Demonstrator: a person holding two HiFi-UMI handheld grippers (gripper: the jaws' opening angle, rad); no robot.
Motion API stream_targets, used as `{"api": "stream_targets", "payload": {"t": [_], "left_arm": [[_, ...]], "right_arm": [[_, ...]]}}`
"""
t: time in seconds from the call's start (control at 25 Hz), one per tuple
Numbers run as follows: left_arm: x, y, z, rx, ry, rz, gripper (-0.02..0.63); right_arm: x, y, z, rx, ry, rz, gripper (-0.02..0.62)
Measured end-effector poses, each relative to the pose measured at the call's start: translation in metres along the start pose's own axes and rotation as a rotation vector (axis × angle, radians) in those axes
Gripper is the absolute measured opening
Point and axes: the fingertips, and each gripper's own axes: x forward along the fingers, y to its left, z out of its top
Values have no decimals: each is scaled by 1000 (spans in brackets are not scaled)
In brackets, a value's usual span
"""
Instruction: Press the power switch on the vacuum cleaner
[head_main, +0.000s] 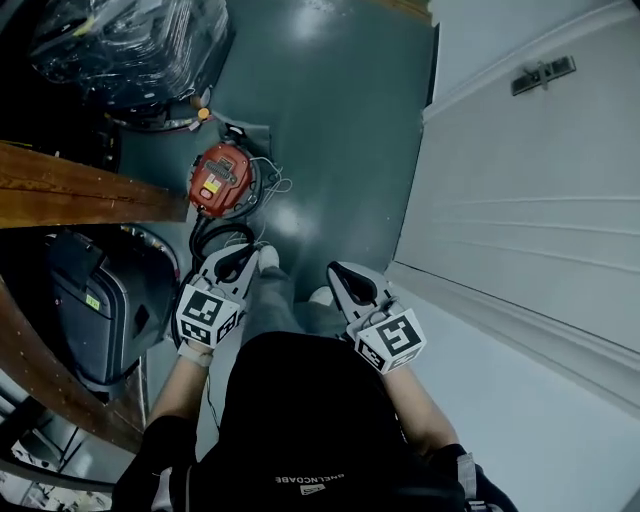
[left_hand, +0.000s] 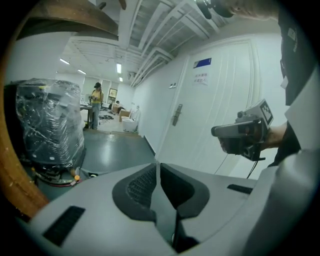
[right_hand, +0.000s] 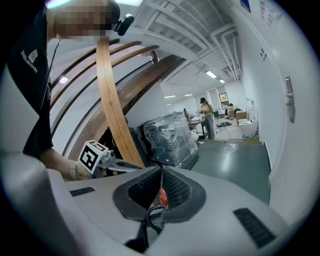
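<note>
well, one red vacuum cleaner (head_main: 222, 178), two closed grippers: left gripper (head_main: 255, 252), right gripper (head_main: 338, 270)

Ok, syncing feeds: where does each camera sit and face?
Head view: on head, steeply down at red canister vacuum cleaner; arms, left gripper, right gripper show.
Left gripper view: past its shut jaws toward white panelled door; right gripper shows.
Right gripper view: past its shut jaws toward plastic-wrapped load; left gripper shows.
Shared: both gripper views see that load.
</note>
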Motion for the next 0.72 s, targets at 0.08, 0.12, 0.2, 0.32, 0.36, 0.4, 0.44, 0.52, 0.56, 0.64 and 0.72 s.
{"api": "stream_targets", "payload": {"t": [0.08,0.12,0.2,0.32,0.36,0.4,0.44,0.52,0.56,0.64,0.72], "left_arm": [[1,33,-11,-13,26,48,17],[2,49,-16,-23,38,71,17],[5,80,-30,-42,65,106,17],[12,120,-51,-62,103,152,17],[15,133,-57,-70,114,166,17],[18,146,-64,-79,123,181,17],[21,159,-71,-89,132,196,17],[26,185,-85,-109,149,229,17],[29,197,-92,-116,158,246,17],[37,221,-109,-126,180,277,17],[45,241,-126,-131,210,298,17]], "right_arm": [[22,6,3,-5,12,16,28],[33,8,5,-9,20,22,28],[53,14,8,-21,36,33,28],[79,20,10,-34,63,50,28],[87,22,11,-40,72,56,28],[94,23,11,-48,81,63,28],[101,25,11,-55,90,69,28],[115,28,10,-60,113,81,28],[122,28,8,-58,123,87,28],[137,26,4,-60,145,100,28],[151,22,-1,-63,169,113,28]]}}
